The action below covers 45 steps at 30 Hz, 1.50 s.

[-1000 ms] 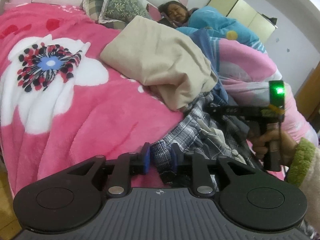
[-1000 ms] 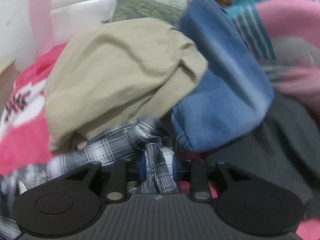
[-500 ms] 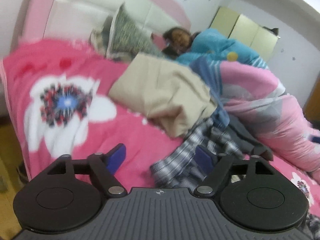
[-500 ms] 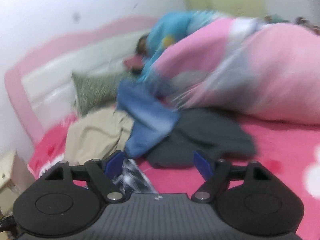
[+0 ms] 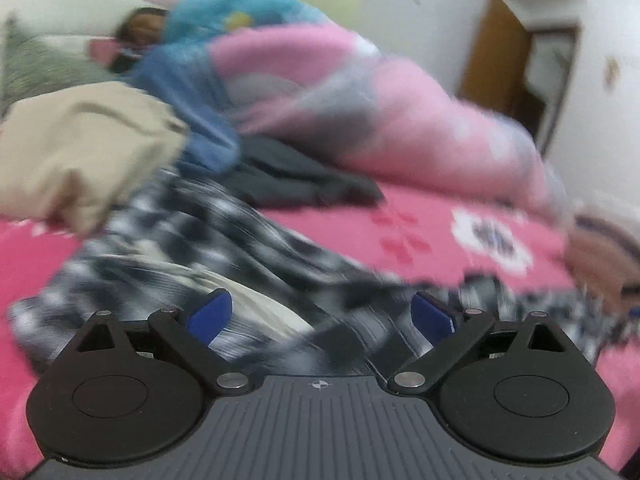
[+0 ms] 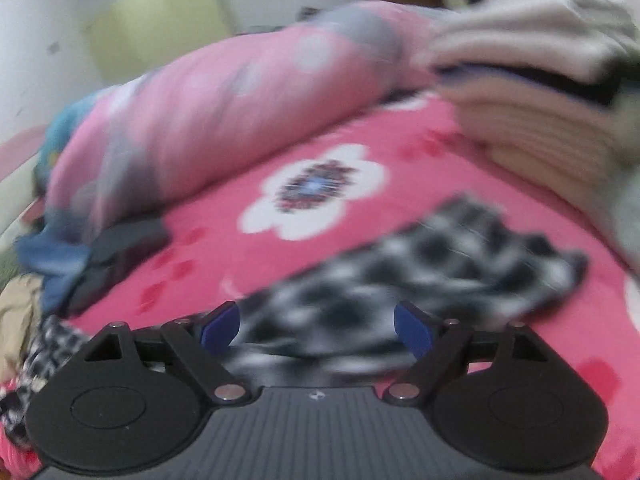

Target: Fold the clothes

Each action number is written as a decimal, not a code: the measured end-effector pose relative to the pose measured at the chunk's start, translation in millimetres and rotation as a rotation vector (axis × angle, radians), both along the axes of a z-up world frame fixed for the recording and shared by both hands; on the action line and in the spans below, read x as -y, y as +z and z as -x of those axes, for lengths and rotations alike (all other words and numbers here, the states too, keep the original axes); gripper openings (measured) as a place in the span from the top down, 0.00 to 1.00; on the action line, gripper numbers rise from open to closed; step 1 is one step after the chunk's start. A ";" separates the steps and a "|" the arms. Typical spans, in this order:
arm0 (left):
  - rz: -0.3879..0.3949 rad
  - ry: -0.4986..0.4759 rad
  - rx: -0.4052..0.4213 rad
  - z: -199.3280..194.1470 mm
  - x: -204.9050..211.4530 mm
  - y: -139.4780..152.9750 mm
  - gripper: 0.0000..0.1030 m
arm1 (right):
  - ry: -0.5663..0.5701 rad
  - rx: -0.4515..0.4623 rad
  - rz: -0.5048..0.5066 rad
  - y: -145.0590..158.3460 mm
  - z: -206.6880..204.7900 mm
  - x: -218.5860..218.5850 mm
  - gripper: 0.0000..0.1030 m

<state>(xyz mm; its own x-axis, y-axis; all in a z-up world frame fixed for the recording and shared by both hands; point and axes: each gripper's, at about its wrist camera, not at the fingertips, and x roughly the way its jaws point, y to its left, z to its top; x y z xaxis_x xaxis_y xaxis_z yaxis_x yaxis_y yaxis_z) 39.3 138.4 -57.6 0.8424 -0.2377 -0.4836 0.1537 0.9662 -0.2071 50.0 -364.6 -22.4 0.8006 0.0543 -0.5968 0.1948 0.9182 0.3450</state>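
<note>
Plaid shirt [image 5: 208,240], seemingly lengthwise left-to-right across pink blanket [image 5: 400,232]

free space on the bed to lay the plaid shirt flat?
Bare pink blanket around the white flower, between the rolled quilt, the folded stack and the plaid shirt. Crowded left: beige, blue and dark garments piled together.
</note>
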 end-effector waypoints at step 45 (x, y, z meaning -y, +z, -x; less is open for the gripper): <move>-0.271 -0.043 -0.036 -12.3 43.6 -28.3 0.06 | -0.200 0.640 -0.065 102.8 160.0 115.4 0.89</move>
<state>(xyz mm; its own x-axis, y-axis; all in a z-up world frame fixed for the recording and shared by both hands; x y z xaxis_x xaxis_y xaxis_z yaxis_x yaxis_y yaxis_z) 51.7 94.9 -85.9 0.8152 -0.1307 -0.5642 0.1933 0.9797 0.0523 -109.9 -480.0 80.4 0.9937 -0.1118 -0.0021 0.0977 0.8589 0.5027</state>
